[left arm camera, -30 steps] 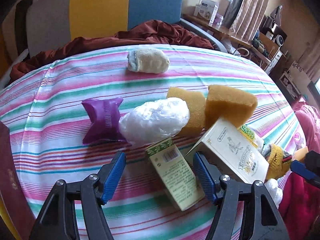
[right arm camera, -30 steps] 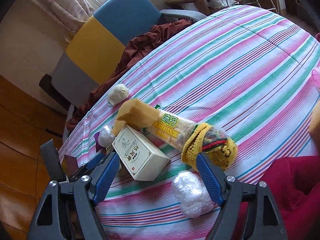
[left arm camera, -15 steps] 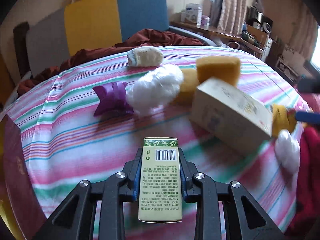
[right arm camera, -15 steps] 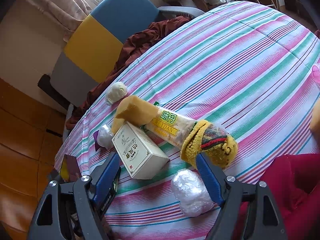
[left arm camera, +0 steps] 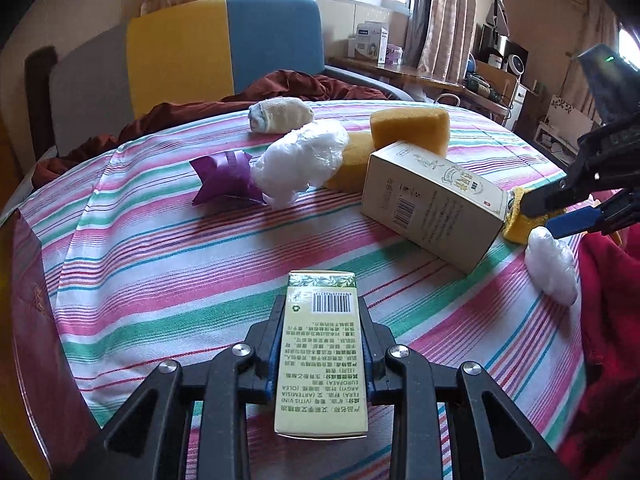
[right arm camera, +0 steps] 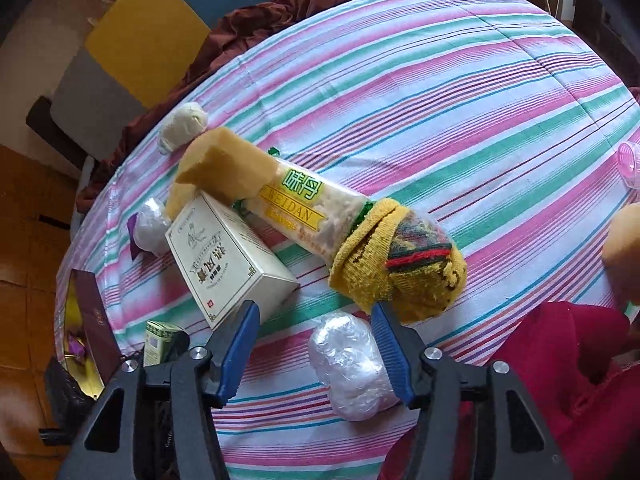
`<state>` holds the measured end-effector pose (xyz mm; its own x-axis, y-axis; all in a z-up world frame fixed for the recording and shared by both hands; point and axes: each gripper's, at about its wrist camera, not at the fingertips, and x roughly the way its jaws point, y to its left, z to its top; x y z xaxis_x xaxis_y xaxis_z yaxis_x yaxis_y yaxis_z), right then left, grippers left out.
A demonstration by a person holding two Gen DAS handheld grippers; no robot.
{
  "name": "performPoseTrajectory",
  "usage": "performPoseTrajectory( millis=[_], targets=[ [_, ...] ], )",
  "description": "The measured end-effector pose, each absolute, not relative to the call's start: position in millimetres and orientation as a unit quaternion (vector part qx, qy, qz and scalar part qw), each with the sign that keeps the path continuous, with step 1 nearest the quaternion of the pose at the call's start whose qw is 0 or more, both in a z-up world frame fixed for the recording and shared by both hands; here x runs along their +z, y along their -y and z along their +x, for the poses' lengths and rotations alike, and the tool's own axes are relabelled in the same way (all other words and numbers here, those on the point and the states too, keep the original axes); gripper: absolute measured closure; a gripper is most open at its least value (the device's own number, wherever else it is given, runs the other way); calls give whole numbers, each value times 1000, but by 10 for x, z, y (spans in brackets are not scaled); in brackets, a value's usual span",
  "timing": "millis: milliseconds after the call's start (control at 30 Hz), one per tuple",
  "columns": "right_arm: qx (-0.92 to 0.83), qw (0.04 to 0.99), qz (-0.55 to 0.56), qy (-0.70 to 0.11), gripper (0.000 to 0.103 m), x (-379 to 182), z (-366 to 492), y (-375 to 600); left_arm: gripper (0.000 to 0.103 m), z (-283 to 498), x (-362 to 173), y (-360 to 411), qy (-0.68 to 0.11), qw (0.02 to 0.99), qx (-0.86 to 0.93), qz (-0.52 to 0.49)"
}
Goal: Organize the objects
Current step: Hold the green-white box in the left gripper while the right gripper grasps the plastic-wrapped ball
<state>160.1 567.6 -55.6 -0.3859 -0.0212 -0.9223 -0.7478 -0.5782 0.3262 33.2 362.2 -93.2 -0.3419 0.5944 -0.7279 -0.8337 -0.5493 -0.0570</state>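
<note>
My left gripper [left arm camera: 321, 322] is shut on a small green-and-cream box [left arm camera: 321, 356] and holds it above the striped tablecloth [left arm camera: 180, 264]; the box also shows in the right wrist view [right arm camera: 158, 340]. My right gripper [right arm camera: 316, 328] is open over a white plastic wad [right arm camera: 352, 368], near a yellow knit sock [right arm camera: 400, 268]. A large cream box [left arm camera: 432, 204] lies mid-table, also in the right wrist view [right arm camera: 228, 260]. Yellow sponges [left arm camera: 410, 128], a white bag bundle [left arm camera: 300, 160], a purple wrapper [left arm camera: 224, 176] and a rolled cloth [left arm camera: 280, 114] lie beyond.
A noodle packet [right arm camera: 304, 208] lies between a sponge and the sock. A dark red book [left arm camera: 32, 320] stands at the table's left edge. A yellow-and-blue chair [left arm camera: 224, 48] with brown cloth is behind. Red fabric [right arm camera: 560, 380] lies at the right.
My left gripper closed on the small green box and lifted it off the cloth, pulling back. My right gripper moved down closer to the white wad and sock, still open.
</note>
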Motion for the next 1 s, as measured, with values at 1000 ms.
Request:
performPoseTrajectory(
  millis=[1000],
  targets=[
    [683,213,-643,-274,68,-947,1288,-5408,73,323,-949,-3521,-143,458,796,-369]
  ],
)
